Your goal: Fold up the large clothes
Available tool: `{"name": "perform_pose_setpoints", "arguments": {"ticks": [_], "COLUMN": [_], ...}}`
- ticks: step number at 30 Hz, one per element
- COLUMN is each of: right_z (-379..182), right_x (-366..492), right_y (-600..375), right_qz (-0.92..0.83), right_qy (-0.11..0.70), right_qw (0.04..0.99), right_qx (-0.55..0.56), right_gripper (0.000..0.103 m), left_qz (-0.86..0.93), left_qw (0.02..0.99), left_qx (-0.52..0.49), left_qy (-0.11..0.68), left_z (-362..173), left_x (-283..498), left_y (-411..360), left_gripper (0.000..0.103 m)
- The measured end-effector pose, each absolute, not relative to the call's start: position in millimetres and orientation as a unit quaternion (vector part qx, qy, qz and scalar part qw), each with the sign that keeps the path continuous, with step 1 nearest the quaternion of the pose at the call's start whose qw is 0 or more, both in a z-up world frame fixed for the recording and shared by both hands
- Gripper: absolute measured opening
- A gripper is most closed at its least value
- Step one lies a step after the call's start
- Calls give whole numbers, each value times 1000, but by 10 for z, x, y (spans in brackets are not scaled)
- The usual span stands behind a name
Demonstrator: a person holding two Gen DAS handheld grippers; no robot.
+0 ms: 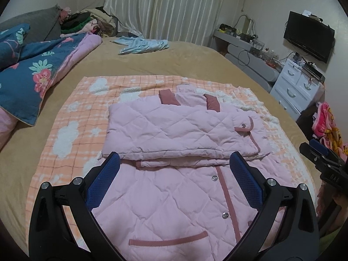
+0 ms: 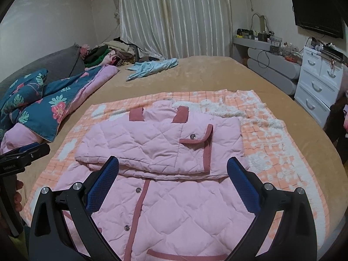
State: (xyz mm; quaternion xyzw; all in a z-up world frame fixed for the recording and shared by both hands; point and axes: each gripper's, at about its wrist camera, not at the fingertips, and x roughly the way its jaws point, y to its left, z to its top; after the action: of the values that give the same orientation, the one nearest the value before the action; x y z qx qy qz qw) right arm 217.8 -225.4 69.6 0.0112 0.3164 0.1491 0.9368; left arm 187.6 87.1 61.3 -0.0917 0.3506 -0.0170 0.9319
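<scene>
The left gripper [image 1: 174, 182] and right gripper [image 2: 173, 184] both hang with jaws spread wide and empty, side by side above the near half of the pink jacket [image 1: 174, 206]. The jacket lies straight ahead on an orange blanket [image 1: 71, 113], collar end away, hem nearest. Its far half is doubled back, with the fold edge crosswise just past both sets of fingertips. Neither arm looks nearer.

I read both wrist views as dim, warm indoor light, even and soft, with no hard shadows; the source is not visible. Pale sheen on the curtain [image 1: 165, 6] far ahead. Strong fisheye bowing: the bed [image 2: 195, 74] edge curves, black vignette at all corners. Fine grain and mild softness far ahead; sharp close to the fingers.
</scene>
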Motion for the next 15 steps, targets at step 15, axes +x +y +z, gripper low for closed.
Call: {"name": "perform_pose_setpoints", "arguments": {"ticks": [15], "right_z": [960], "right_x": [1771], "right_y": [-2428], "right_qz": [150], "right_qy": [282], "right_qw": [948], "right_qx": [8], "right_gripper": [99], "left_qz": [-7], "left_qw": [942], "left_qx": [-87], "left_qy": [323], "left_z": [804], "left_x": [1464], "left_y": [890], "left_gripper": [95]}}
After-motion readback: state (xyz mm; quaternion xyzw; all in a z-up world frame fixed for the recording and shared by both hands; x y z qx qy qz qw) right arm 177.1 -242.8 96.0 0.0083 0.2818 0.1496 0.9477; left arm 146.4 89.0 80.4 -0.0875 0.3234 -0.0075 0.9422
